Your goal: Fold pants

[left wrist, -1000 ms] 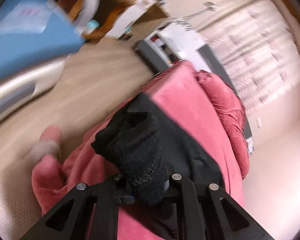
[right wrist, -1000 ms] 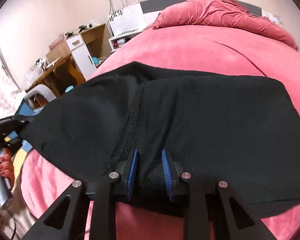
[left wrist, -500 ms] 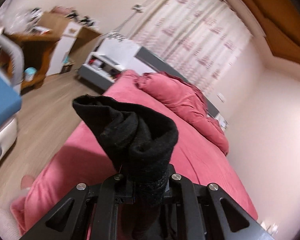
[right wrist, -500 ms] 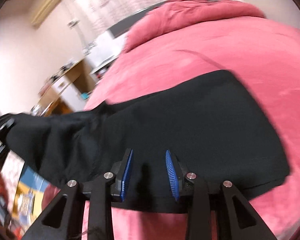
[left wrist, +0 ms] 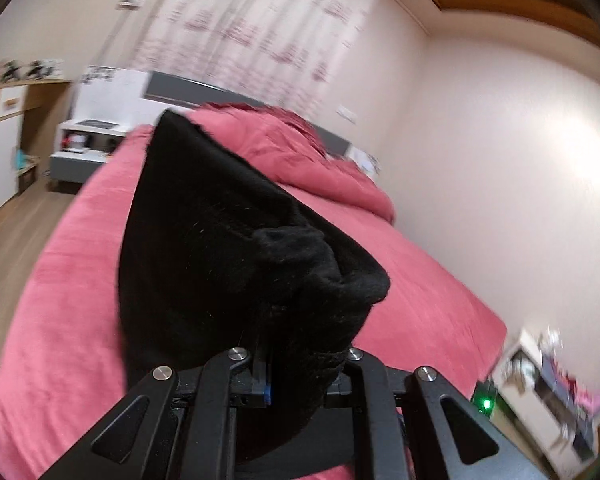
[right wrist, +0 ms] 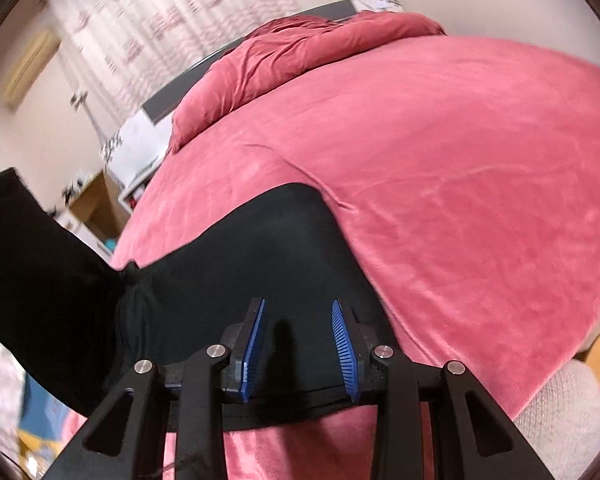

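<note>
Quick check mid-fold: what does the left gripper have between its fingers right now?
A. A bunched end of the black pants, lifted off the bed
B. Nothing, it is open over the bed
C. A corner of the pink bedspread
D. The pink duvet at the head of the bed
A: in the left wrist view the left gripper is shut on a bunched fold of the black pants, raised above the pink bedspread.

L gripper (left wrist: 300,372) clamped (on pants (left wrist: 228,248)), R gripper (right wrist: 299,344) parted
</note>
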The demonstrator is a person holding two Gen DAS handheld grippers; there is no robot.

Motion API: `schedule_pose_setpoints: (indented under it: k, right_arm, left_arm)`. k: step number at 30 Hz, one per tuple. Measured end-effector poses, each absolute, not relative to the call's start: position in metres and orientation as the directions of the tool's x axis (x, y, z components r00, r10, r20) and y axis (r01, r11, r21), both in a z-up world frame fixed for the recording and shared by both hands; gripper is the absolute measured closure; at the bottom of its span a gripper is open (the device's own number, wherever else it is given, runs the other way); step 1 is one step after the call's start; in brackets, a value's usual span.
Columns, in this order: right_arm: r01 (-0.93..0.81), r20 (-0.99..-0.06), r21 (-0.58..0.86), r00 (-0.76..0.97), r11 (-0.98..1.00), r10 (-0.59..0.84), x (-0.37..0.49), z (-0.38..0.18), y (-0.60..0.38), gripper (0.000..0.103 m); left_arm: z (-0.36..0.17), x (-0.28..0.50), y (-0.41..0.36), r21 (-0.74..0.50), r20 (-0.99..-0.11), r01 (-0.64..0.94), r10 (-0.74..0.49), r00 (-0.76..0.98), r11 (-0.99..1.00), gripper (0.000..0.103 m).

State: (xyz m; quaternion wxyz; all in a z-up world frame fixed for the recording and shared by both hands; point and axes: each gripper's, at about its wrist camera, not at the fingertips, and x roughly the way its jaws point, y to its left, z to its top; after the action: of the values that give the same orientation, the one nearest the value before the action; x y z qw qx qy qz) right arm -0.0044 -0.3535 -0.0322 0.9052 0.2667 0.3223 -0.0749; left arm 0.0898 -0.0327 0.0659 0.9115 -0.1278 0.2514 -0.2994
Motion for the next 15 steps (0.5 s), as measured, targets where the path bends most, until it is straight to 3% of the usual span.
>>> schedule_pose_setpoints:
  k: [9, 15]
  right_arm:
    - [0.441, -0.579, 0.508, 0.811, 0.74, -0.086, -0.039, -0.033, -0.411, 0.067]
    - [0.492, -0.563, 0.602, 0.82, 0.63, -0.103, -0.061, -0.042, -0.438, 0.06]
  left_arm:
    - [0.04, 0.089, -0.127, -0.288, -0.49, 0.615, -0.664, 0.565, 0.735, 0.089]
    - [0.012, 0.085, -0.178, -0.241, -0.565, 0.656, -0.653, 0.505, 0.715, 0.089]
